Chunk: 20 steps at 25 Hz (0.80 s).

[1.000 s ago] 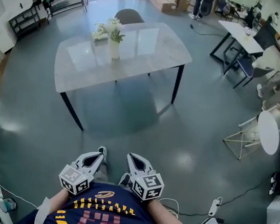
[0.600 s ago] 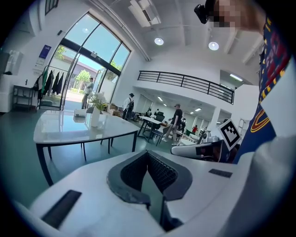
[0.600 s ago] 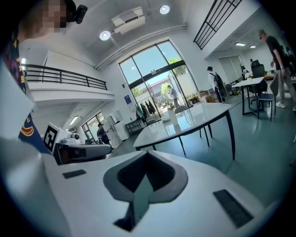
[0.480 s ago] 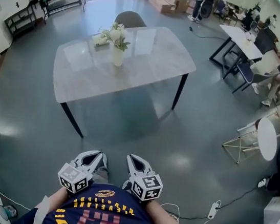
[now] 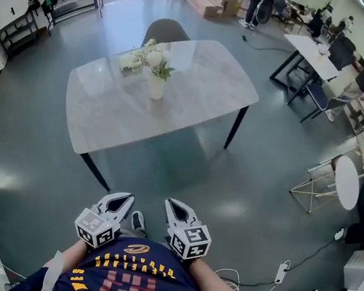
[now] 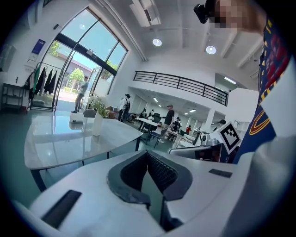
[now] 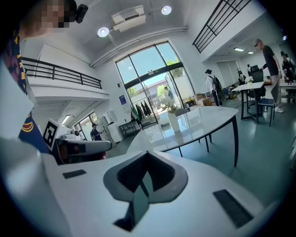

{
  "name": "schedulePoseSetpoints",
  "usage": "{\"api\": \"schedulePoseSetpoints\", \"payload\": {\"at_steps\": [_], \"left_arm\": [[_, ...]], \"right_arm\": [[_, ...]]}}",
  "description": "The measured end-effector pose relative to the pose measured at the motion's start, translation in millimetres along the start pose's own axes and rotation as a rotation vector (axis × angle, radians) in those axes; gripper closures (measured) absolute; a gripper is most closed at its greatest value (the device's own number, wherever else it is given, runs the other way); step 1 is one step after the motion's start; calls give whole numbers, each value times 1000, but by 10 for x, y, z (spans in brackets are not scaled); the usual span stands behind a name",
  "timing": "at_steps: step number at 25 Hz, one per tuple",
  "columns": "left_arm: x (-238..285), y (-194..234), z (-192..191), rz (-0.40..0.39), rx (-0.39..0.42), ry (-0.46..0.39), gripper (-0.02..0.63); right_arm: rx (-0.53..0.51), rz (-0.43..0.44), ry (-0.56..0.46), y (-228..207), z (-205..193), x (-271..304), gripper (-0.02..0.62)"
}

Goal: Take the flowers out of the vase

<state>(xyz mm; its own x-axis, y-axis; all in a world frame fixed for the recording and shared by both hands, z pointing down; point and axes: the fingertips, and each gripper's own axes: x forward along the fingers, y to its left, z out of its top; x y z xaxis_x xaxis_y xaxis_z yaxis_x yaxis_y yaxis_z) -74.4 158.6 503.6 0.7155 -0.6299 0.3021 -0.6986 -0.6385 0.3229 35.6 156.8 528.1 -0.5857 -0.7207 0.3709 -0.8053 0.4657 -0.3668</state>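
A white vase (image 5: 157, 86) with pale flowers (image 5: 153, 57) stands upright on a grey marble-look table (image 5: 201, 104), well ahead of me across bare floor. My left gripper (image 5: 123, 199) and right gripper (image 5: 172, 205) are held side by side close to my body, both shut and empty, far short of the table. In the left gripper view the vase (image 6: 97, 125) is small at the left beyond the shut left gripper (image 6: 148, 155). In the right gripper view the vase (image 7: 174, 121) stands on the table beyond the shut right gripper (image 7: 147, 155).
A grey chair (image 5: 166, 30) stands behind the table. At the right are another table (image 5: 313, 49) with people near it, a small round white table (image 5: 349, 173) and a power strip (image 5: 280, 272) with cables on the floor. Boxes (image 5: 212, 3) lie at the back.
The table and vase have drawn closer and lower in the head view as I walked forward. Both grippers kept their place near my body and stayed shut.
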Motion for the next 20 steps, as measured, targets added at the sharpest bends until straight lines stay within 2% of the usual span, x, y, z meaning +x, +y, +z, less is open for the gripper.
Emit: {"api": "schedulePoseSetpoints", "payload": {"at_steps": [6, 11, 20], "left_arm": [[1, 479, 160, -39, 10, 8, 603], [29, 747, 153, -75, -3, 19, 603], [216, 946, 120, -107, -35, 44, 603]], "right_arm": [[14, -39, -17, 106, 144, 416, 589], [25, -80, -13, 136, 152, 634, 588], [60, -123, 16, 3, 128, 814, 588]]}}
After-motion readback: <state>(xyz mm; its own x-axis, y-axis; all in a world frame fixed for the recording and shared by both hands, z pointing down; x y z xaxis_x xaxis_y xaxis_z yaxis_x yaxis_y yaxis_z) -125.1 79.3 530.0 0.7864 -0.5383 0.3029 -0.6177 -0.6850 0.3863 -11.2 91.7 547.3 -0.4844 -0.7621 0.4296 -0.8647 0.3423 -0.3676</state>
